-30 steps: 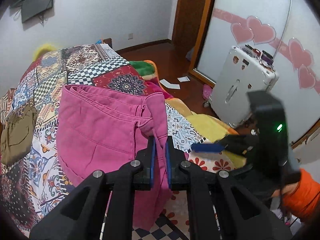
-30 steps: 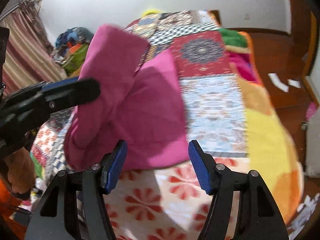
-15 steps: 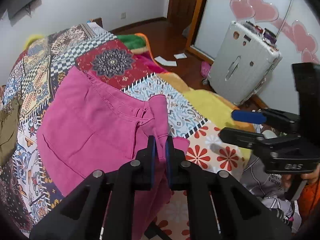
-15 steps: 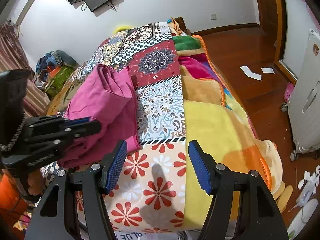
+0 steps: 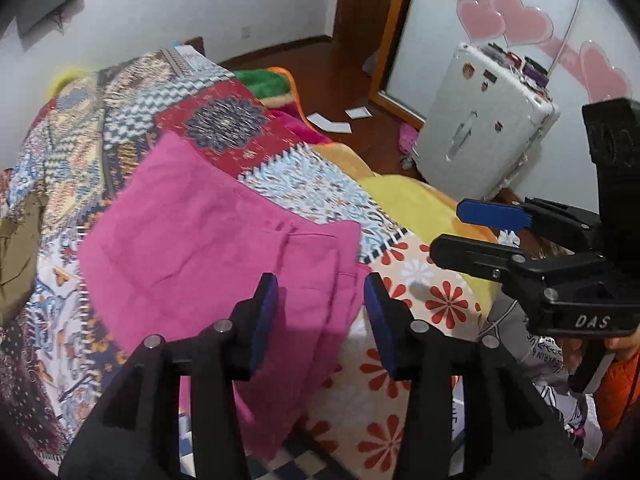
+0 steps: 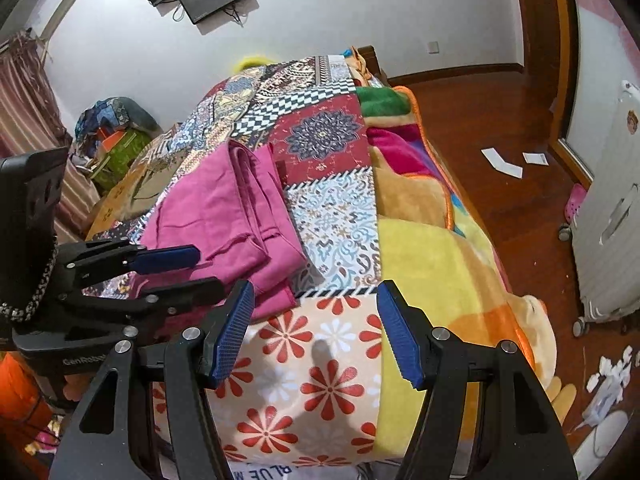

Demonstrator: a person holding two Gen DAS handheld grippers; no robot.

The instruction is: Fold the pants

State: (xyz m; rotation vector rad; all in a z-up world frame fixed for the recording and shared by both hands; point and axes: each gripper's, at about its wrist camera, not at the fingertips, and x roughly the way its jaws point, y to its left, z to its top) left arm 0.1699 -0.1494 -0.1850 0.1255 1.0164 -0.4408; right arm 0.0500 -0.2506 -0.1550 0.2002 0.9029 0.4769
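The pink pants lie folded on the patchwork bed cover, one end hanging over the near edge. They also show in the right wrist view. My left gripper is open and empty, just above the pants' near edge; it also shows in the right wrist view. My right gripper is open and empty over the flowered patch, to the right of the pants. It also shows in the left wrist view.
The bed cover has a yellow blanket along its right side. A white suitcase stands on the wooden floor with scraps of paper. An olive garment lies at the left.
My left gripper was shut on the pants' edge and has opened and let it go. The pants have settled flat. My right gripper stayed open and drew back to the right.
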